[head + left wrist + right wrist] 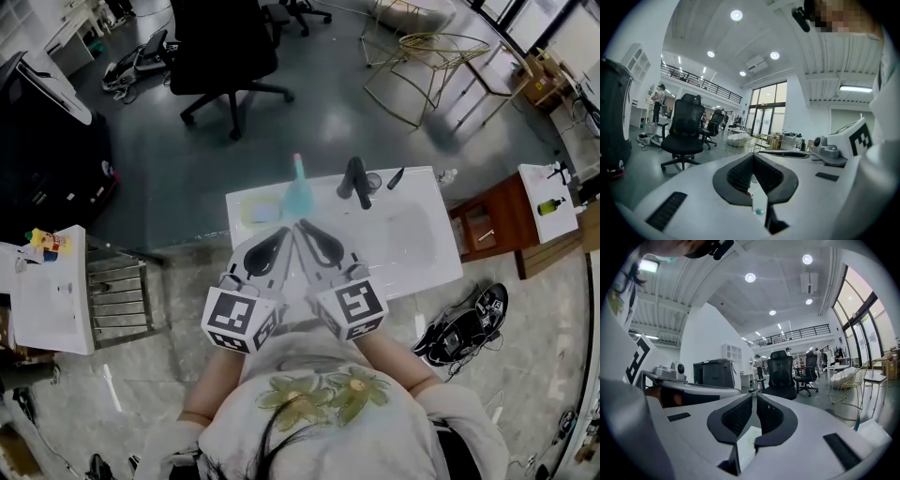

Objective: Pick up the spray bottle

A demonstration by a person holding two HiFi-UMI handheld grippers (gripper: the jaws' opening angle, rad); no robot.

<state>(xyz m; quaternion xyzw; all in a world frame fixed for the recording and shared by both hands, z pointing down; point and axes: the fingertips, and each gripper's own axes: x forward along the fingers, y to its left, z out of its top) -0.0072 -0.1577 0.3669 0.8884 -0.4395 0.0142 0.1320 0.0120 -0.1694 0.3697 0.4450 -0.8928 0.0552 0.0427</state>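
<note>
Teal plastic dead ahead: the spray bottle (298, 192) stands upright on the white counter (412, 246), just beyond the tips of both tongs. Left tongs (283, 232) and right tongs (301, 225) point in side by side, tips almost meeting. Each pair is pressed together with nothing between, and the gripper views show the black pads touching at the front.

This reads as the approach, with the grasp not yet made. By my judgement, one pair now has to spread wide enough for the bottle's body, slide in level around it, then squeeze and lift. A closed tip nudging it could tip it over.

Past the right tongs, a little to their right, stands a dark bottle-like thing (354, 180), and a small pen-shaped item (396, 177) lies further right. Beyond the left tongs lies a pale yellowish pad (260, 208).

The counter is smooth, white and mostly bare. Around it is glossy grey floor, with a black office chair (225, 47) and a gold wire chair (433, 66) well beyond.
</note>
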